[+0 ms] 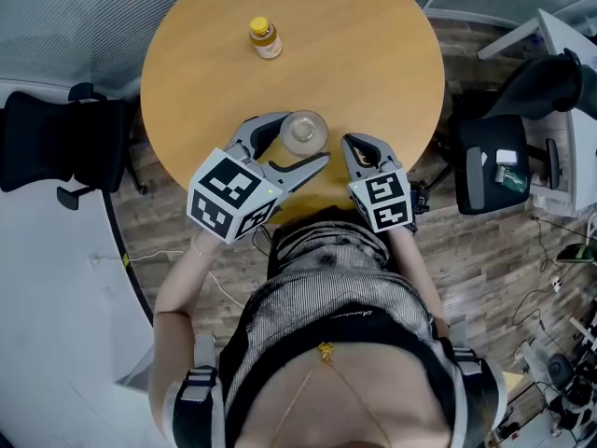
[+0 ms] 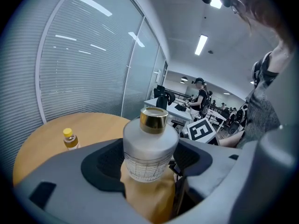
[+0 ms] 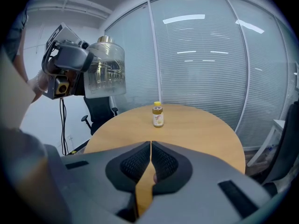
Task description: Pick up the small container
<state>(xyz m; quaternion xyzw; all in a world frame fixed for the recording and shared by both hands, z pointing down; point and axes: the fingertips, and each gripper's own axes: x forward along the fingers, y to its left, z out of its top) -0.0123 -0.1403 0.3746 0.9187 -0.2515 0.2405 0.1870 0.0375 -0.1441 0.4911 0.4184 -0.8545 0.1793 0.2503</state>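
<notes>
A round wooden bench (image 1: 373, 63) in a glass-walled office. My left gripper (image 1: 300, 142) has its fingers pinching the frosted round container with a gold cap (image 2: 150, 148). Only the right gripper view shows it lifted off the bench, so I judge the pick done; next I just hold steady. My right gripper (image 3: 150, 148) has its fingers pressed together on nothing.

The gold-capped container (image 2: 149, 153) is frosted white, the yellow-capped bottle (image 1: 265, 38) amber, the table (image 1: 373, 63) tan.
</notes>
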